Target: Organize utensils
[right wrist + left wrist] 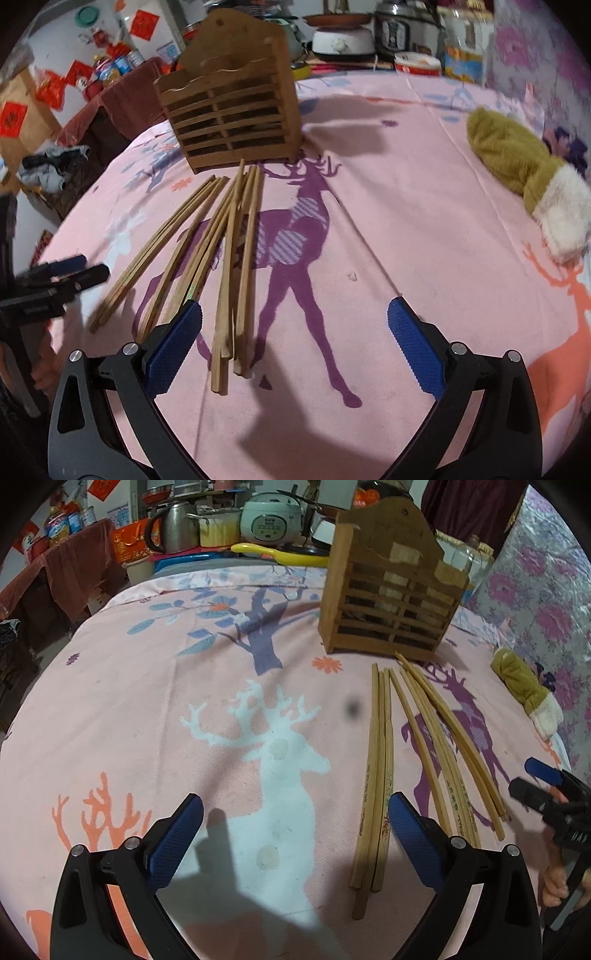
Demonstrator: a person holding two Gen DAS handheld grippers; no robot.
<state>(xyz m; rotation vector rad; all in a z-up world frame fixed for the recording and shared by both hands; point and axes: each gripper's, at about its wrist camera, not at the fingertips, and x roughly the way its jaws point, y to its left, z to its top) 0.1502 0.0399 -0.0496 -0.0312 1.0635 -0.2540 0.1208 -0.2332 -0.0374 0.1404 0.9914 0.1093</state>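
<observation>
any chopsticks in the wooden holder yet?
No. All the chopsticks lie loose on the pink cloth in front of the wooden holder, and both grippers are open and empty.

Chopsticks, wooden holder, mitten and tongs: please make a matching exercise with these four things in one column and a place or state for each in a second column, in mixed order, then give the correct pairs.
Things:
1. chopsticks
2. holder
3. mitten
4. left tongs

Places or states:
A. olive green with a white cuff, lying at the right side of the cloth
B. open, holding nothing
C. lying loose on the pink cloth in front of the holder
D. standing upright at the far end of the chopsticks

Pairs: 1-C, 2-D, 3-A, 4-B
</observation>
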